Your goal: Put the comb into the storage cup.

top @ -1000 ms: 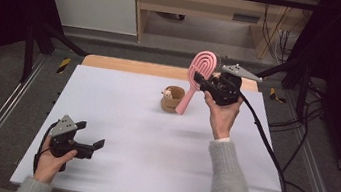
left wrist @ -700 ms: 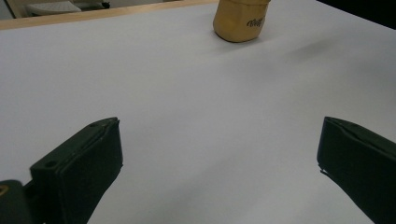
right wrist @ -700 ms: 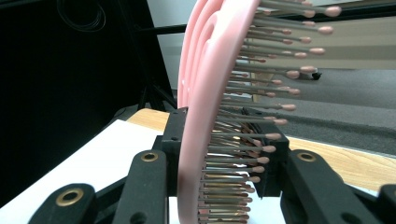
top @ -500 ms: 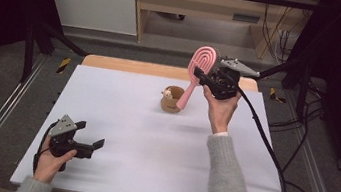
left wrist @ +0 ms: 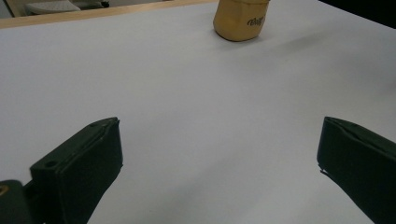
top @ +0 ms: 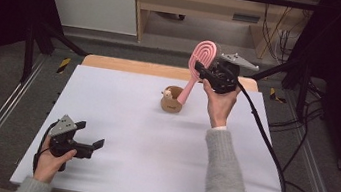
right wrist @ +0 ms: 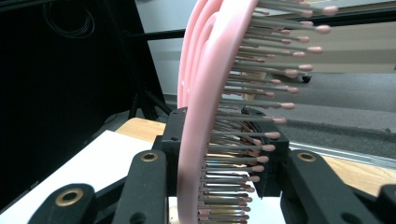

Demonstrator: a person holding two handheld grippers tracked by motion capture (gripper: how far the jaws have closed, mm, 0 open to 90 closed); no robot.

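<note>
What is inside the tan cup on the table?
The pink hairbrush's handle end dips into the tan cup, beside a small pale figure at its rim; the cup's bottom is hidden.

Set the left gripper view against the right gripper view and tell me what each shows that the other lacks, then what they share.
Left gripper view: the left gripper with fingers spread wide over bare table, and the tan cup standing ahead. Right gripper view: the pink hairbrush clamped upright in the right gripper, bristles pointing right, with dark frame bars behind. Both show the white table and its wooden far edge.
</note>
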